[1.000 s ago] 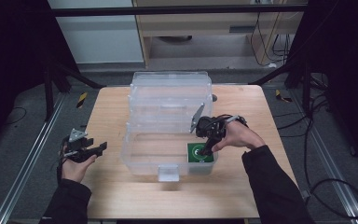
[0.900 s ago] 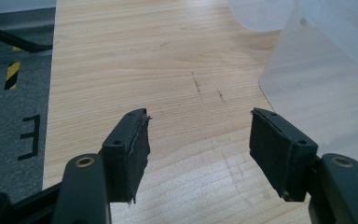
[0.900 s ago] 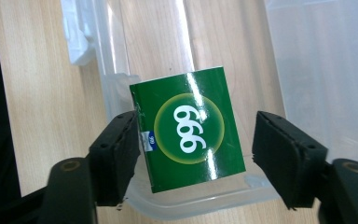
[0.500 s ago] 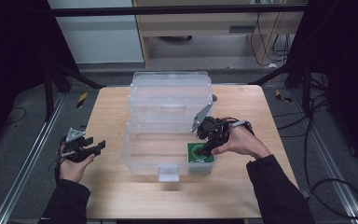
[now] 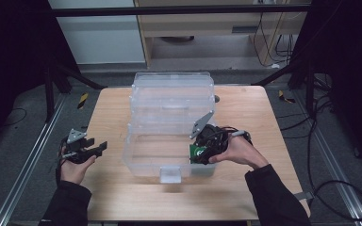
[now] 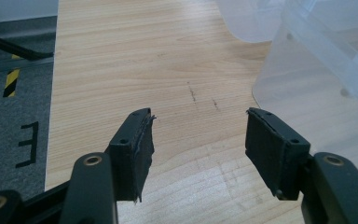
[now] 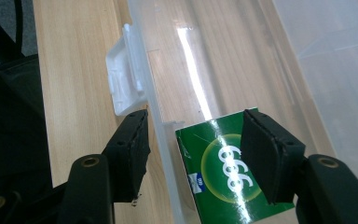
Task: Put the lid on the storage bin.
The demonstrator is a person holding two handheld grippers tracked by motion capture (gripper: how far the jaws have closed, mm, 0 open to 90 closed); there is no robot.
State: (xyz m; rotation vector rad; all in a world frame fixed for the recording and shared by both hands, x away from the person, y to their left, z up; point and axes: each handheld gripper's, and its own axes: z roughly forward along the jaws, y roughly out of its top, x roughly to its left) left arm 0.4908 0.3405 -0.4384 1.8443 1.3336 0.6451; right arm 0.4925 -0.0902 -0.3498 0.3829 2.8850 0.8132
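Dim surroundings, lit table [image 5: 122,113]; glare streak on bin [image 7: 191,70]; perhaps slight blur.

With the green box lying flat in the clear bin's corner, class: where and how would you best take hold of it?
Probably by its two long edges, from straight above. The green box lies flat, printed face up, tight against the clear bin's front wall, so its sides are hard to reach level. The right gripper now straddles that wall with its jaws apart; both jaws would need to go inside the bin.
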